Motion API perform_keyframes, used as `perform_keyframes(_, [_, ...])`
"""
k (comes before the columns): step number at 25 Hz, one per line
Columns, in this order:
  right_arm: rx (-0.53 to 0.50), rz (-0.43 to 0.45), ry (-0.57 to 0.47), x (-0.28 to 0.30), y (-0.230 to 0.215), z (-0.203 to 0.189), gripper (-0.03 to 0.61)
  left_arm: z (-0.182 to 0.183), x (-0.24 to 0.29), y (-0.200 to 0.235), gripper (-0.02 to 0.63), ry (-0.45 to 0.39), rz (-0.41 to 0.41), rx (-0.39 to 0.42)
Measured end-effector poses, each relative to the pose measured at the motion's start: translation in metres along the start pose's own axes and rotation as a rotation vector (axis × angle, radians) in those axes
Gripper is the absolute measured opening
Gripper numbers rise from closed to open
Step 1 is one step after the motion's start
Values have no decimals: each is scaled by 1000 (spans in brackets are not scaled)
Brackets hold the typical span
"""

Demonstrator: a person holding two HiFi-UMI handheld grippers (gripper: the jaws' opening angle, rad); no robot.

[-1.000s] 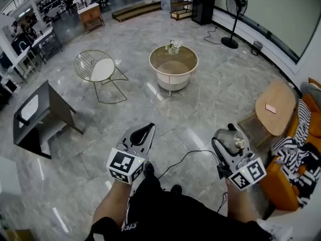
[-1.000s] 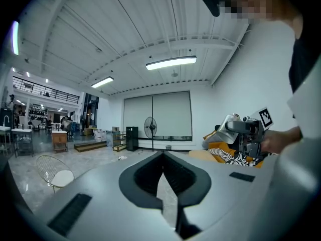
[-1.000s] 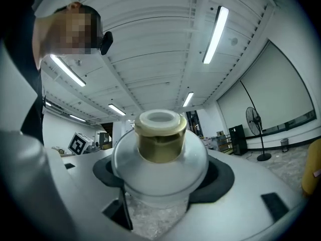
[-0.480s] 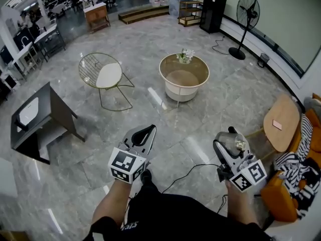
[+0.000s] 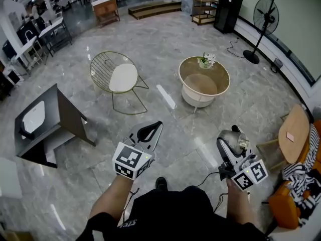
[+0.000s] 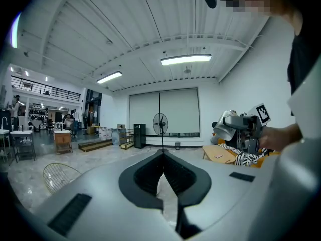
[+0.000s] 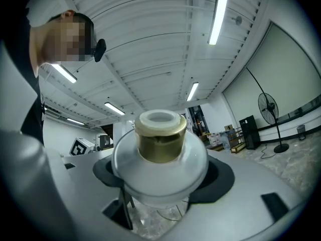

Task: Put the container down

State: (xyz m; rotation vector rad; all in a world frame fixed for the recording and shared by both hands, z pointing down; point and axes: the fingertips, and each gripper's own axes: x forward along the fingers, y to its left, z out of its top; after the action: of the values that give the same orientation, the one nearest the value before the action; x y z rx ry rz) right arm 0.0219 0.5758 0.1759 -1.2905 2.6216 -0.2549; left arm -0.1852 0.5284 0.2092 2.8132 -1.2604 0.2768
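Container [image 5: 231, 139] clamped in right gripper [image 5: 228, 136], left gripper [image 5: 159, 124] closed empty, above open floor [image 5: 183, 122].

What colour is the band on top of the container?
Gold band on the container, clearest in the right gripper view.

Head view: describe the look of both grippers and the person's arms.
The left gripper and right gripper are both grey-shelled with black jaw linings, tapering toward the tip. Each carries a white cube with black square markers behind the jaws. The forearms are uncovered; the clothing is black.
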Motion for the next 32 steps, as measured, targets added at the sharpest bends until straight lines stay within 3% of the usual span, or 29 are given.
perform_keyframes(7, [50,-5,-10,70,-10,-13,345,-1,13,69,11,10,10,-13])
perform_keyframes(14, [41,-17,-5,120,-57,-22,345,-17,64,111,11,54,2,-36])
perform_keyframes(21, [74,-17,-7,192,-152,-30,345,-17,164,164,11,83,6,-27])
perform_keyframes(32, [7,-41,52,319,-345,-9,345,10,378,259,11,102,20,-62])
